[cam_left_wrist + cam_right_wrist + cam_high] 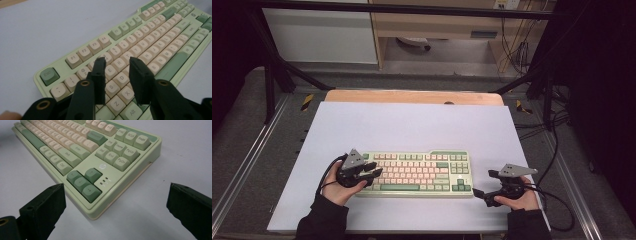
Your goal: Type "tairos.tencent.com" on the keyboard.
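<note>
A pale green keyboard with cream and green keys lies on the white mat, near its front edge. My left gripper hovers over the keyboard's left end. In the left gripper view its jaws stand a narrow gap apart above the letter keys, with nothing between the pads. My right gripper sits just off the keyboard's front right corner. Its jaws are spread wide, with the corner by the arrow keys ahead of them and nothing held.
The white mat covers a wooden tabletop, with bare mat behind the keyboard and on both sides. Black frame bars and cables flank the table. A cable trails from each gripper.
</note>
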Motion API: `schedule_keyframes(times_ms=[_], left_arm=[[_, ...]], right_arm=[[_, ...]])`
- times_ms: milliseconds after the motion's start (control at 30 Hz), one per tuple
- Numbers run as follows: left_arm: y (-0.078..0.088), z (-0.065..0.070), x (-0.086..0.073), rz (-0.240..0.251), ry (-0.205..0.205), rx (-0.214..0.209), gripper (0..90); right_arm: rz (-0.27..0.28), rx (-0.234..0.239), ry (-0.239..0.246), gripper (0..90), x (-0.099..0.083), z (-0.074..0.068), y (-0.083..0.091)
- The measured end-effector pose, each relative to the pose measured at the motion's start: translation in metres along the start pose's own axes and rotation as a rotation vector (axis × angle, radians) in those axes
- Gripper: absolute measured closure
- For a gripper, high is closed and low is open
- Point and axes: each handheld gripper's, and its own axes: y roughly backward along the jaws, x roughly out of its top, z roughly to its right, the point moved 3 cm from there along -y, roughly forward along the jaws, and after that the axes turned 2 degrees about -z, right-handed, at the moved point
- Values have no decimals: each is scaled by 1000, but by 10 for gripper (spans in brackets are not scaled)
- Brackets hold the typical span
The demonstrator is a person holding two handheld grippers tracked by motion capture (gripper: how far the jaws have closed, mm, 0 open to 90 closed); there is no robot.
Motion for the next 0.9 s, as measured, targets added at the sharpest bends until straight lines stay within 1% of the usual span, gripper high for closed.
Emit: schedule_keyframes(times_ms=[67, 100, 133, 367, 500, 600, 667, 700, 733, 767, 800, 833, 867, 900], left_arm=[[-2, 1, 1, -1, -1, 4, 730], [-3, 2, 2, -2, 0, 3, 730], [-5, 3, 3, -2, 7, -5, 777], [-11, 6, 8, -8, 17, -12, 890], [-16, 10, 11, -12, 14, -16, 900], [-23, 15, 15, -19, 10, -27, 900], [-24, 16, 16, -20, 9, -30, 900], [-29, 19, 18, -24, 5, -34, 900], [-29, 19, 18, -24, 5, -34, 900], [-34, 21, 20, -31, 4, -37, 900], [-34, 21, 20, -31, 4, -37, 900], [-39, 22, 21, -36, 3, -35, 900], [-39, 22, 21, -36, 3, -35, 900], [-43, 21, 21, -39, 5, -34, 900]], right_arm=[[0, 1, -1, 28, 0, 0, 0], [0, 1, -1, 28, 0, 0, 0], [0, 2, -3, 28, 0, -1, 0], [-4, 1, 3, 27, 0, -1, -1], [-5, 1, 5, 27, 0, -1, -1], [-5, 1, 3, 27, 0, -1, -1], [-5, 0, 5, 27, 0, -1, -1], [-5, 0, 5, 27, 0, -1, -1], [-5, 0, 5, 27, 0, -1, -1], [-6, 1, 3, 27, 0, -1, -1], [-6, 1, 5, 27, 0, -1, -1], [-6, 1, 5, 27, 0, -1, -1], [-6, 2, 5, 27, 0, -1, -1], [-6, 2, 4, 27, 0, -1, -1]])
